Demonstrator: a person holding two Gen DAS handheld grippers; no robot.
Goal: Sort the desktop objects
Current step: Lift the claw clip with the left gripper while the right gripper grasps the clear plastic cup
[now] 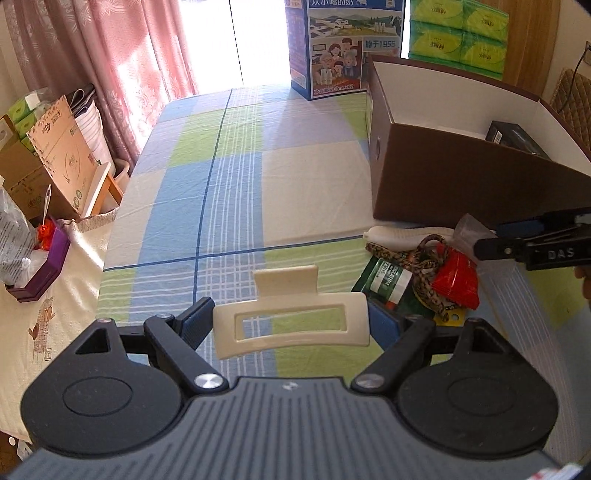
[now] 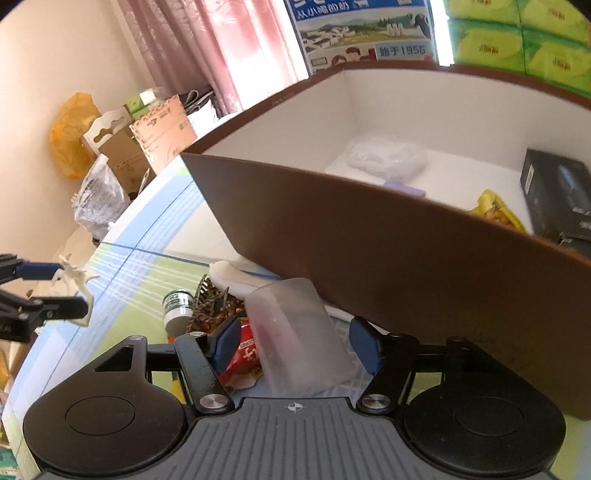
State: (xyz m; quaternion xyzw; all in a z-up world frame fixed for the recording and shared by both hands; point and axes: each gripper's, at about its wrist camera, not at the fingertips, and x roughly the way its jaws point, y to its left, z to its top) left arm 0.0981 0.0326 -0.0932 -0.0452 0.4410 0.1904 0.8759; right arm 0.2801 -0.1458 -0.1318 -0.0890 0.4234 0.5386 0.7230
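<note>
My left gripper [image 1: 290, 323] is shut on a cream hair claw clip [image 1: 291, 326], held above the checked tablecloth [image 1: 240, 184]. In the right wrist view the same clip [image 2: 74, 280] shows at the far left. My right gripper [image 2: 295, 345] stands open, its fingers either side of a translucent plastic cup [image 2: 299, 332], with a gap on the left side. Under it lies a pile: red packet [image 1: 458, 280], green bottle [image 1: 388, 280], leopard-print band [image 1: 424, 266], white long item [image 1: 402, 234]. Behind stands a brown box [image 1: 443, 177] holding a black box [image 2: 557, 192] and a yellow packet [image 2: 495, 210].
A blue milk carton case [image 1: 332, 48] and green tissue packs [image 1: 458, 33] stand at the table's far end. Left of the table, a lower surface carries cardboard boxes [image 1: 55, 147], a plastic bag and a purple box [image 1: 44, 266]. Pink curtains hang behind.
</note>
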